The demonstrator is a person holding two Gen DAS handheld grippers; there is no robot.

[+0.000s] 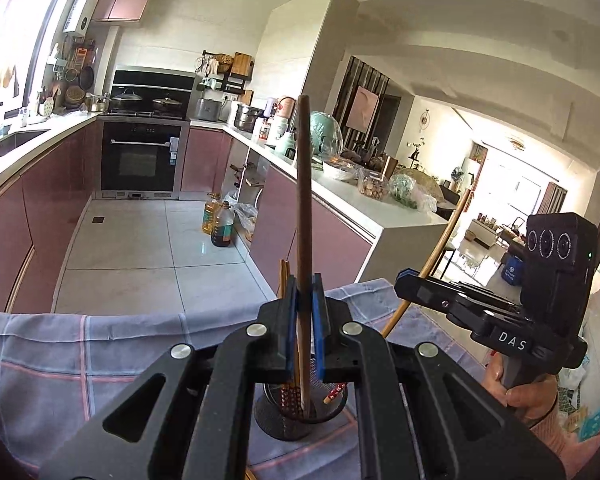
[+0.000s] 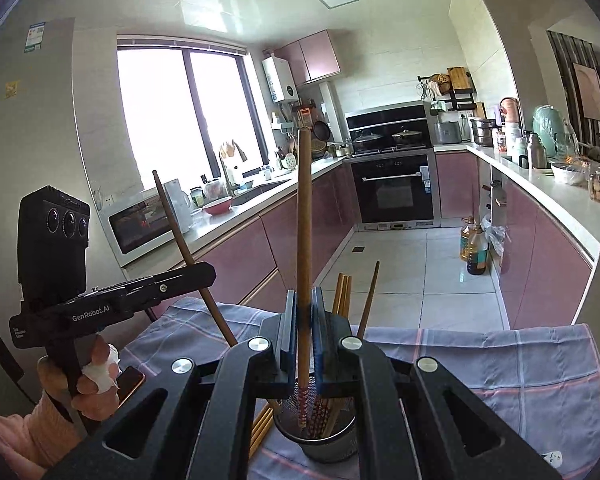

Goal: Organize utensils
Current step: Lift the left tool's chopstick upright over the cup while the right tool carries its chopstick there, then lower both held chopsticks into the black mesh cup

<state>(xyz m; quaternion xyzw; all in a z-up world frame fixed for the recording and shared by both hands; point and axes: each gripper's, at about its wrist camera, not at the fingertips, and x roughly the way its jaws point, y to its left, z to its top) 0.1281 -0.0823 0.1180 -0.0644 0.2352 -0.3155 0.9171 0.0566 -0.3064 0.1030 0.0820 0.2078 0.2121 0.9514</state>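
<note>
- Gripping one chopstick apiece, both tongs are closed tight: the left tongs (image 1: 305, 292) pinch a dark brown chopstick (image 1: 303, 184) that stands nearly upright, and the right tongs (image 2: 305, 304) pinch a lighter, reddish-brown chopstick (image 2: 304, 216) with a patterned red lower end.
- Below both sits a black mesh utensil holder (image 2: 320, 436) with more chopsticks (image 2: 342, 292) standing loosely in it; the lower ends of both held chopsticks reach down into or just over its mouth, though I cannot tell if they touch the bottom.
- A few pale chopsticks (image 2: 260, 428) lie on the cloth just beside the holder, on its left.
- The holder rests on a table covered with a blue-grey checked cloth (image 2: 520, 380) with pink lines.
- Behind lies a kitchen with pink cabinets, a built-in oven (image 2: 394, 188), pots on the hob, a white tiled floor and oil bottles (image 2: 474, 248) standing by the right-hand counter.
- The left wrist view shows the right tongs from the side, a hand (image 1: 524, 392) on the grip, and a living room beyond the counter.
- The right wrist view alone shows the window, sink, microwave (image 2: 144, 224), fridge door, and a bandaged finger on the left hand (image 2: 88, 384).
</note>
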